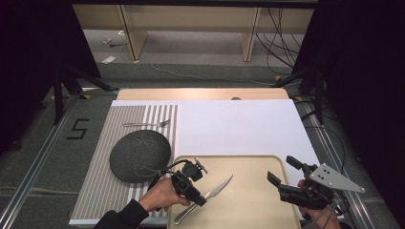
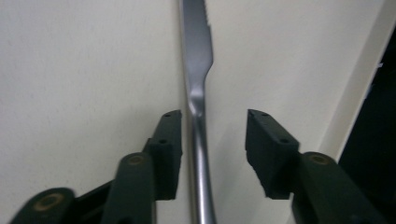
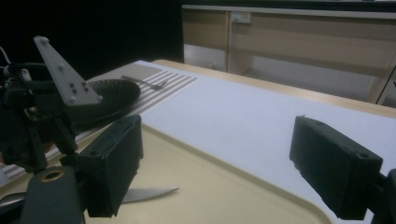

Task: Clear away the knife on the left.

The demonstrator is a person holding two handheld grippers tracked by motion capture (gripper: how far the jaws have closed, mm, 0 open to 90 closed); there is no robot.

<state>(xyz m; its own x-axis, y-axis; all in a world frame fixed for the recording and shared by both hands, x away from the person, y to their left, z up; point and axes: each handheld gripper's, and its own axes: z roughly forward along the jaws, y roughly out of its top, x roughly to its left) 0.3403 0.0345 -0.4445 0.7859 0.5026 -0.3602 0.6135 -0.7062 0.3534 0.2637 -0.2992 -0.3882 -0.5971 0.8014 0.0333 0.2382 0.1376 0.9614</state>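
Note:
A steel knife (image 1: pixel 210 194) lies on the beige tray (image 1: pixel 248 200), blade toward the far right. My left gripper (image 1: pixel 199 198) is open and low over the knife's handle; in the left gripper view the handle (image 2: pixel 201 154) runs between the two jaws, close to the left one, without being clamped. My right gripper (image 1: pixel 282 174) is open over the tray's right part with nothing between its jaws. In the right gripper view the knife's serrated tip (image 3: pixel 149 193) shows past the left jaw. A dark round plate (image 1: pixel 140 155) and a fork (image 1: pixel 147 124) rest on the striped mat.
A striped placemat (image 1: pixel 102 191) covers the table's left part, beside a white sheet (image 1: pixel 239 126). The tray's rim (image 2: pixel 355 93) is near the left gripper. Wooden furniture legs and cables stand on the floor beyond the table. Dark curtains flank both sides.

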